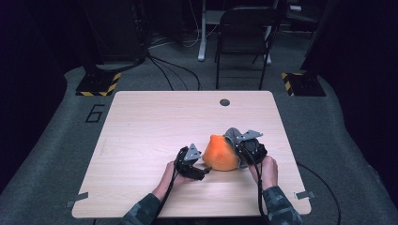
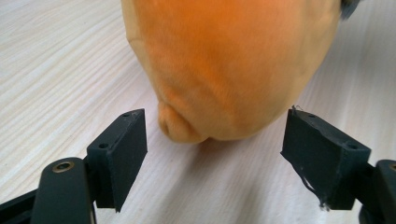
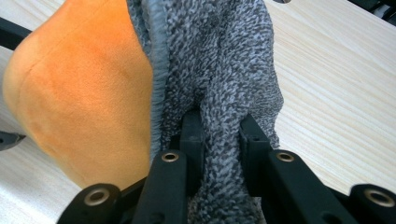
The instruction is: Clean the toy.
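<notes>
Right tongs (image 3: 219,140) pinching grey knit fabric (image 3: 219,60) of orange plush piece (image 1: 219,153), right of table (image 1: 141,131) centre. Left tongs (image 2: 215,154) spread, plush tip just ahead, probably not touching.

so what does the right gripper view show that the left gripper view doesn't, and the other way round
Right gripper view: the right gripper shut on a fold of grey knitted fabric that adjoins the orange plush.

Left gripper view: the left gripper open, its pads apart either side of the plush's rounded end, touching nothing, and a small nub on that end.

Both: the orange plush lying on the light wooden table.
</notes>
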Demonstrator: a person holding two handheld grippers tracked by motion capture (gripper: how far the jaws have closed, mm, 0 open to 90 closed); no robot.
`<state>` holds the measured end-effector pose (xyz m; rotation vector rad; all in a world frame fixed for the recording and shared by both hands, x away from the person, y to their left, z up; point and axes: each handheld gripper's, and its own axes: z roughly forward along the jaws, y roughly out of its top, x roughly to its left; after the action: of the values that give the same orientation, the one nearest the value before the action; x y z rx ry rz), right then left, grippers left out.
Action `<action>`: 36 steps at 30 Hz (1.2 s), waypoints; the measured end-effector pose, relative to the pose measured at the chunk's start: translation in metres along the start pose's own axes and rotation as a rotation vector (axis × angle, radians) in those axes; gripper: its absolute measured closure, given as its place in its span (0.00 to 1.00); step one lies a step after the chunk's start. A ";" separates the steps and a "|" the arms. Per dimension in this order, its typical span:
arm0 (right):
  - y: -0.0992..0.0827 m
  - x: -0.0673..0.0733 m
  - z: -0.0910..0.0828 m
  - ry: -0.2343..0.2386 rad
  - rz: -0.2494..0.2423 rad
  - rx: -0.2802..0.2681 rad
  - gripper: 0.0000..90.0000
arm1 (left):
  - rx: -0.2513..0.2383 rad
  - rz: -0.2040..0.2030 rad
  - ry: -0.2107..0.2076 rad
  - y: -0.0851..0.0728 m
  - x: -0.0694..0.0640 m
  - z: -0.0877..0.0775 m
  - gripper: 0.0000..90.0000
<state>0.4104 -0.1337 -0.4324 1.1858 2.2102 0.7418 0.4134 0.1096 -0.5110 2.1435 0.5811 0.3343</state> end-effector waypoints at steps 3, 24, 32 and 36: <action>0.001 -0.001 0.001 0.003 0.003 -0.001 0.85 | 0.002 0.021 0.004 -0.003 0.001 0.003 0.24; 0.000 -0.006 -0.008 0.020 0.013 -0.040 0.85 | -0.039 0.172 0.071 -0.003 -0.011 0.016 0.78; -0.037 -0.059 -0.032 -0.043 0.138 -0.034 0.85 | -0.042 0.189 0.077 -0.004 -0.012 0.016 0.81; -0.056 -0.070 -0.016 -0.060 0.178 0.041 0.85 | -0.050 0.201 0.083 -0.005 -0.013 0.016 0.81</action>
<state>0.4010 -0.2233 -0.4460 1.4213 2.0993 0.7236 0.4073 0.0944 -0.5253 2.1520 0.4003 0.5451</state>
